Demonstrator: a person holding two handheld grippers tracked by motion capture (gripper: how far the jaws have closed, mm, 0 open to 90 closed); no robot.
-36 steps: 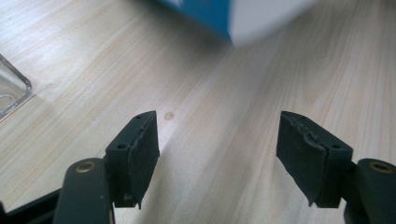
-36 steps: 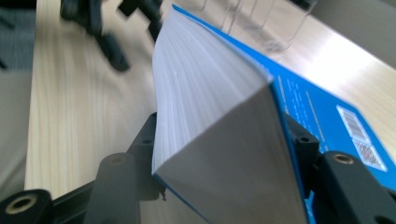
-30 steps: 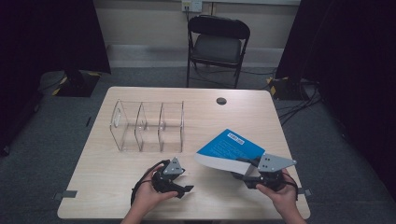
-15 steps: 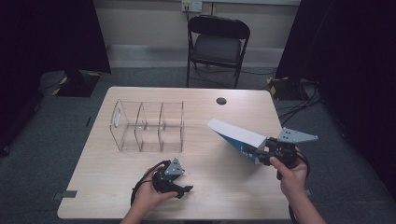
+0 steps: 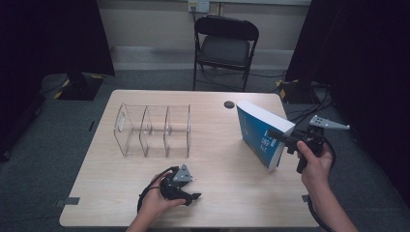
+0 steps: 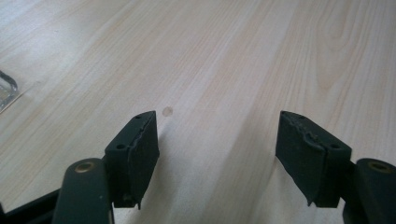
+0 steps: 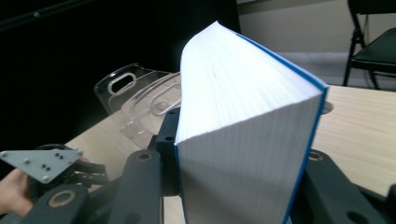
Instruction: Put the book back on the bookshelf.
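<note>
Blue-covered book [image 5: 258,137] with white pages, clear rack [image 5: 152,130], pale wood-grain table [image 5: 217,193].

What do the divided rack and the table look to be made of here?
The rack looks like clear acrylic or similar hard plastic: see-through, glossy, with bright edges. The table shows pale wood grain with a smooth matte face, probably laminate rather than solid wood, though that cannot be told for sure.

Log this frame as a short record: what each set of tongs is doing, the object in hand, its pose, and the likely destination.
right tongs: shut on the blue book
book pose: lifted upright, tilted, page edges towards the right tongs' camera
left tongs: open, holding nothing, low over the table
clear divider rack: three slots, all unfilled, left of the book
likely destination: a rack slot, judging by the book's upright turn
</note>
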